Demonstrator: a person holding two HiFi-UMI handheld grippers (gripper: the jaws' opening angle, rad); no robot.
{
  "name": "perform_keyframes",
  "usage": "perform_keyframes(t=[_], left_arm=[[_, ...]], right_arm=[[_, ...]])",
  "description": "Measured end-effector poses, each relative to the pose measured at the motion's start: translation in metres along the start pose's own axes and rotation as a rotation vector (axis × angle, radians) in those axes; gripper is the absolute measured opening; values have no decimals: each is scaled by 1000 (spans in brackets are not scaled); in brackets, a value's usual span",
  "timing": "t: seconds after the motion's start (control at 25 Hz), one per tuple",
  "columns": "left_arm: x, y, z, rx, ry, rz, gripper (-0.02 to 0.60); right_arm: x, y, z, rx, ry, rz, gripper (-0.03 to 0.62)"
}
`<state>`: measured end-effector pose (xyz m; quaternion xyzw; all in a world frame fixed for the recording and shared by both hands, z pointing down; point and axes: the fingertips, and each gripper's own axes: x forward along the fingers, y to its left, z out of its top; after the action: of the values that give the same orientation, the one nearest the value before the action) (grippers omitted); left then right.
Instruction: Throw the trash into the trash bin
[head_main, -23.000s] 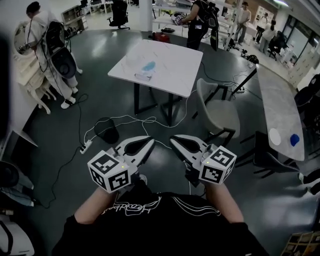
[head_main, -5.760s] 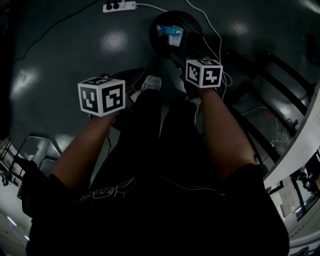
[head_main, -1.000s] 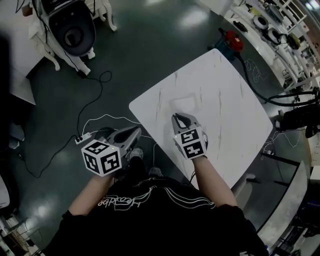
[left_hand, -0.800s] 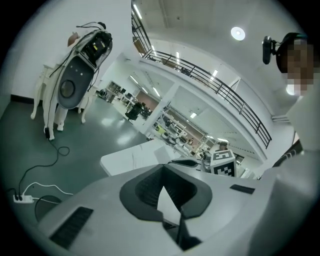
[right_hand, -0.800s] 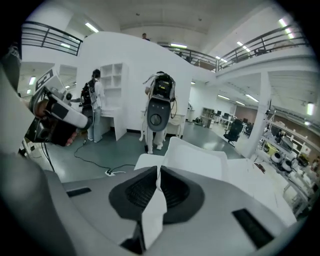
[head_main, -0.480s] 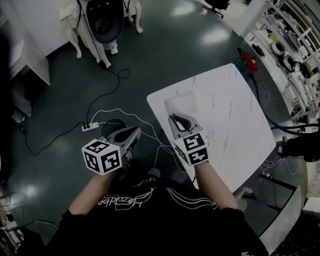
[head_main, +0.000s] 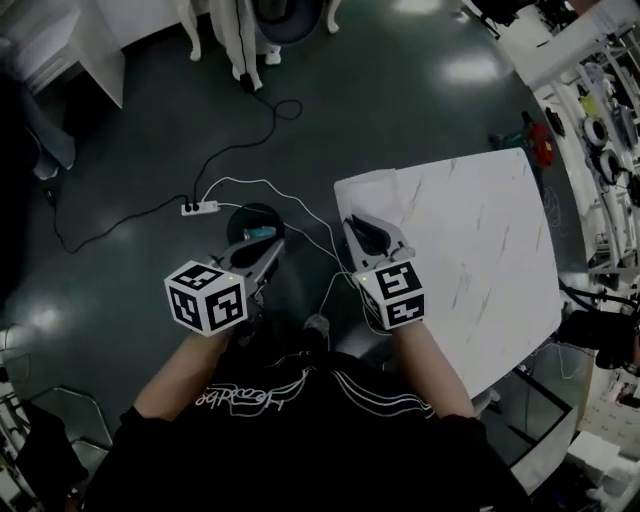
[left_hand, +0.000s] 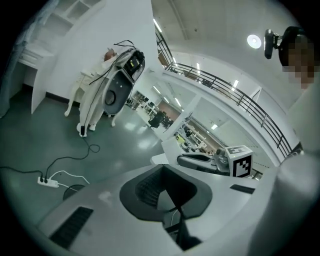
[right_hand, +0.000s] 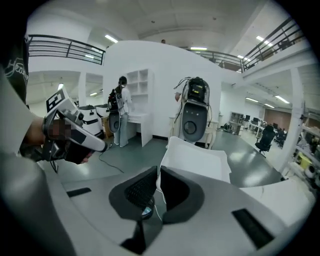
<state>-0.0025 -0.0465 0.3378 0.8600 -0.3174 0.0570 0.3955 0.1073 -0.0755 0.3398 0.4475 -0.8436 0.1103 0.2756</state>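
Note:
A black round trash bin (head_main: 256, 222) stands on the dark floor, and a blue piece of trash (head_main: 259, 232) shows inside it. My left gripper (head_main: 268, 247) is shut and holds nothing; its tips hang over the bin's near rim. In the left gripper view the bin (left_hand: 75, 189) is a dark disc low on the floor, left of my left gripper (left_hand: 162, 168). My right gripper (head_main: 357, 226) is also shut and empty, over the left corner of the white table (head_main: 480, 250). The right gripper view has my right gripper (right_hand: 158, 173) pointing at that table corner (right_hand: 197, 159).
A white power strip (head_main: 201, 208) with cables lies on the floor just left of the bin. A white machine on legs (right_hand: 194, 116) and a person by white shelves (right_hand: 121, 107) stand farther off. Shelving with gear lines the right edge (head_main: 600, 130).
Both grippers have swung left, away from the table top. The table has slid to the right of the head view, and the bin with the blue trash has come into sight under the left gripper.

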Motion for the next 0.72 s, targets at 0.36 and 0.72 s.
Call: perform_keyframes(t=[0.36, 0.72], left_arm=[[-41, 122, -9, -89, 44, 105, 6], [-55, 205, -40, -174, 118, 153, 5]], right_arm=[[122, 82, 2, -4, 84, 162, 46], [219, 144, -58, 50, 213, 283, 46]])
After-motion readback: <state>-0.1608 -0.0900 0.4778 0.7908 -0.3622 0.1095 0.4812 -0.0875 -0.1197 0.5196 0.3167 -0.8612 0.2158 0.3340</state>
